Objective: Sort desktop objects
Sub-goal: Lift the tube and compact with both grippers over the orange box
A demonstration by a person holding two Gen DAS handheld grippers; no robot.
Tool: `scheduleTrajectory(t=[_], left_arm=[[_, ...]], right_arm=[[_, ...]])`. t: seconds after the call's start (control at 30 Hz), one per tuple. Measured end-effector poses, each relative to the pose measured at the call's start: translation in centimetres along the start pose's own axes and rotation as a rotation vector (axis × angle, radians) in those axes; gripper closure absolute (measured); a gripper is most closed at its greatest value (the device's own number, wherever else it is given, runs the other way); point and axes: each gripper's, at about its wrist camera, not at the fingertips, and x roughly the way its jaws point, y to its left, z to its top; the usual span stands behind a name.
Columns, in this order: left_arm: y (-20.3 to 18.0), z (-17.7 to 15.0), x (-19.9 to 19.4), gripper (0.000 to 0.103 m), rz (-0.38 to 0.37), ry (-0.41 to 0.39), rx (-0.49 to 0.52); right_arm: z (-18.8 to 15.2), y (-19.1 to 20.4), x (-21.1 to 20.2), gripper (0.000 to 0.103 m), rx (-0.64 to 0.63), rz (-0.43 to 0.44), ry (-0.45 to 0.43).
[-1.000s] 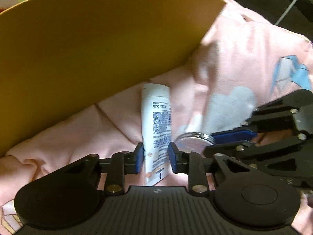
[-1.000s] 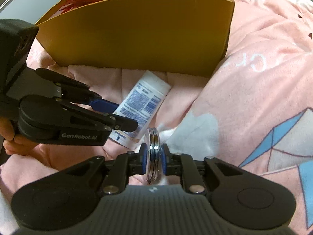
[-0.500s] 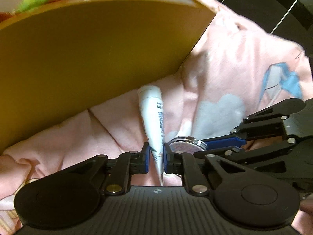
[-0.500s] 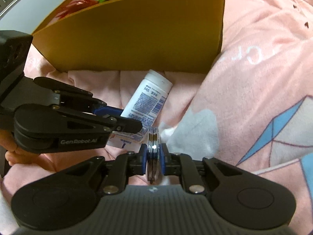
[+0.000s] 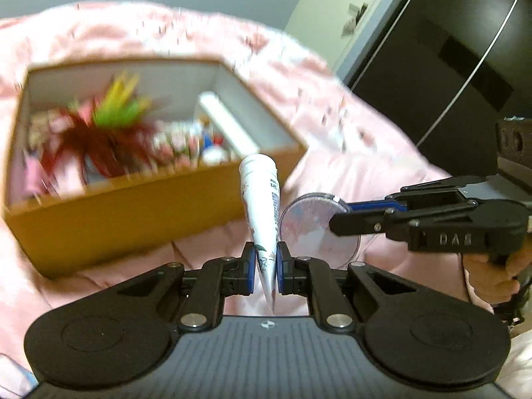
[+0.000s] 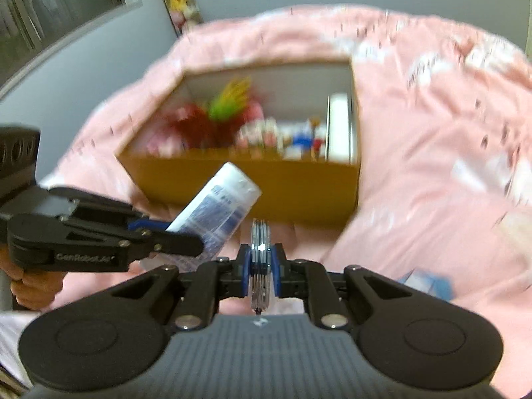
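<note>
Gripping the white tube (image 5: pixel 261 212) by its flat crimped end, the left gripper (image 5: pixel 266 267) has its blue pads clenched on it, the capped end pointing up toward the cardboard box (image 5: pixel 133 206). Just beside it, on the side away from the box's long front wall, we see the right gripper (image 6: pixel 260 267) clamped on a round clear-lidded tin (image 6: pixel 259 259), held edge-on between its pads; in the left wrist view the tin (image 5: pixel 316 229) shows its flat face. Both tools hang in front of the box, above the bedding, each held by a bare hand (image 5: pixel 492 276) at the handle. Inside the box we make out a red and green spiky plant (image 6: pixel 216 116), small blurred items and a white rectangular thing against one end wall. The box sits on a pink quilt (image 6: pixel 432 166). Behind the box lie a grey wall and dark cabinet doors (image 5: pixel 449 50).
</note>
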Motion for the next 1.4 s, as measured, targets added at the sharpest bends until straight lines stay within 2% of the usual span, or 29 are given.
scheduleTrajectory(t=[0.17,0.23,0.33,0.47,0.63,0.77,1.03,1.13,1.23,1.4], left_arm=[[0.0,3.2,-3.0,0.089,0.011,-0.121,-0.01],[0.1,5.0,-3.0,0.089,0.039,-0.163,-0.006],[1.2,6.9,-3.3,0.089,0.061,-0.202,-0.043],[2.6,9.9,-1.4,0.089,0.084,-0.211,-0.093],[5.5,12.2,2.6,0.089,0.098,-0.151,-0.185],[8.2,13.1,5.2,0.089,0.065,-0.031,-0.296],[11.1,14.5,9.1,0.088,0.12,0.084,-0.336],[11.7,14.6,10.0,0.088,0.111,0.108,-0.35],[11.7,14.5,10.5,0.088,0.156,0.121,-0.321],[11.6,14.1,10.7,0.088,0.151,0.135,-0.311]], right_arm=[[2.8,0.7,-3.8,0.089,-0.001,0.01,-0.14],[4.2,0.8,-4.2,0.089,-0.002,0.0,-0.183],[6.5,0.5,-3.2,0.089,0.021,0.005,-0.224],[9.4,-0.6,-0.6,0.089,0.081,0.01,-0.242],[11.9,-2.0,3.9,0.089,0.138,-0.005,-0.232],[13.3,-3.0,7.3,0.089,0.163,-0.025,-0.2],[14.5,-4.1,11.8,0.089,0.174,-0.022,-0.154],[14.6,-4.4,13.1,0.089,0.177,-0.015,-0.135],[14.3,-4.4,14.0,0.089,0.171,-0.017,-0.115],[13.9,-4.5,14.9,0.089,0.179,0.003,-0.092]])
